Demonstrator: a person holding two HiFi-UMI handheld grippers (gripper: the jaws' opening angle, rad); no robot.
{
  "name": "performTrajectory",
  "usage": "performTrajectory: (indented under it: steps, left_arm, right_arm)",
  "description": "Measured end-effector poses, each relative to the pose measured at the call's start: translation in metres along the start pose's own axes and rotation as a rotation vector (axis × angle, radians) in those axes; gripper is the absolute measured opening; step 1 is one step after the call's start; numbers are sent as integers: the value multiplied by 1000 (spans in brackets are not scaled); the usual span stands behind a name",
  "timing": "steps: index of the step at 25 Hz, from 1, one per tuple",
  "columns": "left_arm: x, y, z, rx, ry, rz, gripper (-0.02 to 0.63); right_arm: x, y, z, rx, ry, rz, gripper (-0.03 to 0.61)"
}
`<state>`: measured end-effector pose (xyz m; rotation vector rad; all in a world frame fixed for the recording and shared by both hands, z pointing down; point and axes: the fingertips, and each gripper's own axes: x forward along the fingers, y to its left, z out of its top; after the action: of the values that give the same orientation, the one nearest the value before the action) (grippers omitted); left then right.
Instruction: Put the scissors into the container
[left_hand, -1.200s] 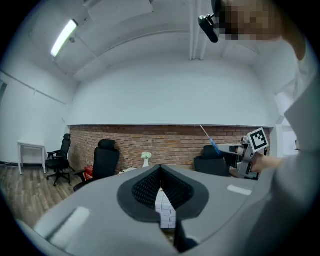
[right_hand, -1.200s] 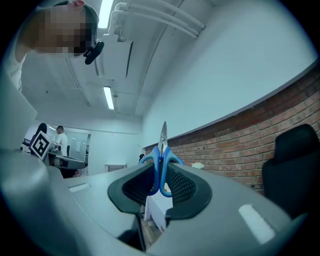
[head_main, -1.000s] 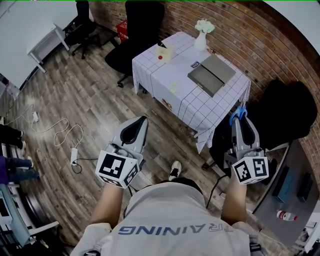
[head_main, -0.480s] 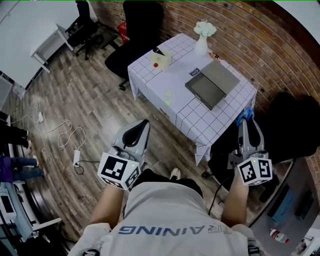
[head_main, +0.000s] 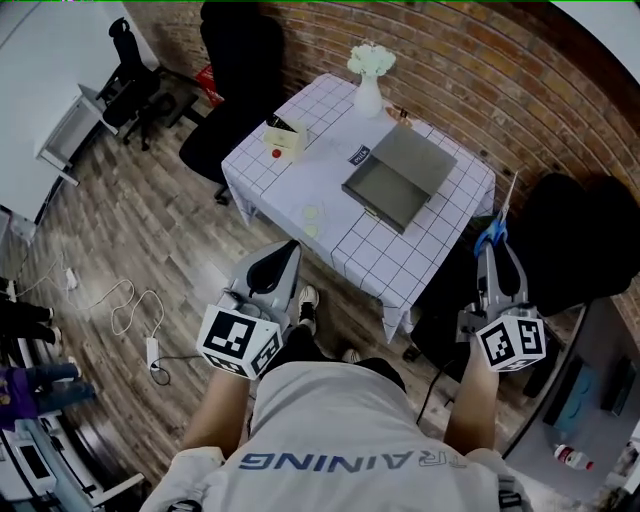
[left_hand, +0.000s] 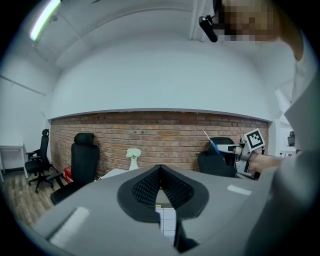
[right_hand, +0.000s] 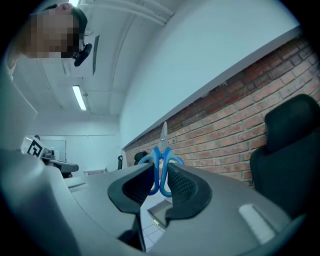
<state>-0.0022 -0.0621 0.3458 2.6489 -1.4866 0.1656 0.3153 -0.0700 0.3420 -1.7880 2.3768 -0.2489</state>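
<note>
A grey container (head_main: 395, 180) lies open on the table with the white checked cloth (head_main: 300, 190), ahead of me. To the right of the table, my right gripper (head_main: 493, 240) is shut on the blue handles of the scissors (head_main: 497, 225), whose blades point upward. In the right gripper view the scissors (right_hand: 161, 165) stand upright between the pads, with the container (right_hand: 159, 216) low beyond them. My left gripper (head_main: 285, 252) hangs over the floor short of the table's near edge. Its jaws are together with nothing in them, as the left gripper view shows (left_hand: 160, 171).
On the table stand a vase of white flowers (head_main: 368, 80) and a small box (head_main: 283, 138). One black office chair (head_main: 235, 80) sits behind the table and another (head_main: 580, 240) is beside my right gripper. A cable (head_main: 130, 310) lies on the wooden floor at left.
Both grippers have moved forward toward the table, which now lies nearer and further left in the head view. The scissors stay in the right gripper.
</note>
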Motion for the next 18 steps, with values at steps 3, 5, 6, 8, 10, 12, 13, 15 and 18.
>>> performTrajectory:
  steps: [3, 5, 6, 8, 10, 12, 13, 15, 18]
  left_arm:
    - [33, 12, 5, -6, -11, -58, 2]
    - [57, 22, 6, -13, -13, -100, 2]
    - [70, 28, 7, -16, -13, -125, 2]
    - [95, 38, 11, -17, -12, -180, 2]
    - [117, 50, 14, -13, -9, -232, 2]
    - [137, 65, 18, -15, -4, -274, 2]
    - [146, 74, 20, -16, -1, -292, 2]
    - [163, 93, 24, -14, 2, -320, 2]
    - [186, 121, 29, -17, 3, -354, 2]
  right_arm:
    - [13, -7, 9, -34, -12, -46, 103]
    - [24, -14, 12, -47, -24, -87, 103]
    - [30, -16, 12, -49, -24, -110, 103]
    - [45, -16, 11, -57, -12, -148, 103]
    - [63, -12, 11, -72, -4, -182, 103]
    - [80, -8, 15, -81, -8, -217, 103]
    - [88, -5, 16, -84, -11, -233, 103]
    - [105, 1, 17, -89, -5, -264, 103]
    - [126, 8, 13, -94, 0, -311, 103]
